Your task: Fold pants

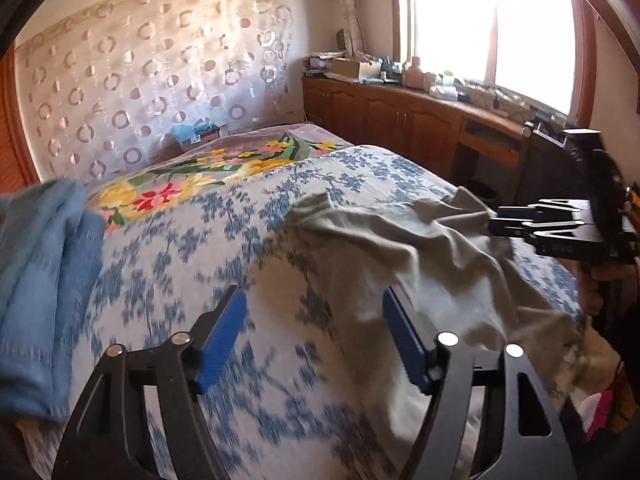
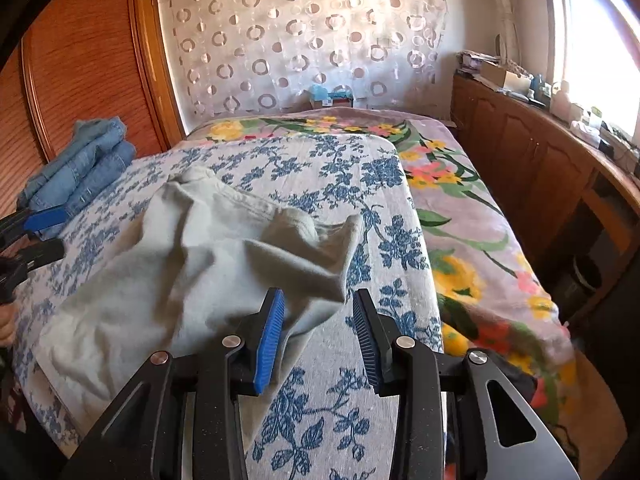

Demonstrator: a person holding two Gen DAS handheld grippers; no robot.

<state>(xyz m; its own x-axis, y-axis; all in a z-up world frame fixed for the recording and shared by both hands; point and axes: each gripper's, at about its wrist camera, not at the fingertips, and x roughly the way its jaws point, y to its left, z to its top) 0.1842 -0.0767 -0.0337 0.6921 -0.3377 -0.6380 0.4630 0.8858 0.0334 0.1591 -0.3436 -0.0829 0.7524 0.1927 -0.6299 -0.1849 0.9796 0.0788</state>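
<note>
Grey-green pants (image 1: 400, 248) lie crumpled on the blue-flowered bedspread (image 1: 224, 240), also in the right wrist view (image 2: 192, 264). My left gripper (image 1: 314, 336) is open and empty, hovering over the bedspread at the pants' near edge. My right gripper (image 2: 318, 340) is open and empty, just above the pants' near right corner. In the left wrist view the right gripper (image 1: 500, 220) shows at the far right by the pants' edge. In the right wrist view the left gripper (image 2: 44, 232) shows at the left edge, open.
Folded blue jeans (image 2: 80, 168) sit on the bed's left side, also in the left wrist view (image 1: 40, 280). A flowered pink blanket (image 2: 480, 240) covers the bed's right and far part. Wooden cabinets (image 2: 540, 168) with clutter run along the right, under a window.
</note>
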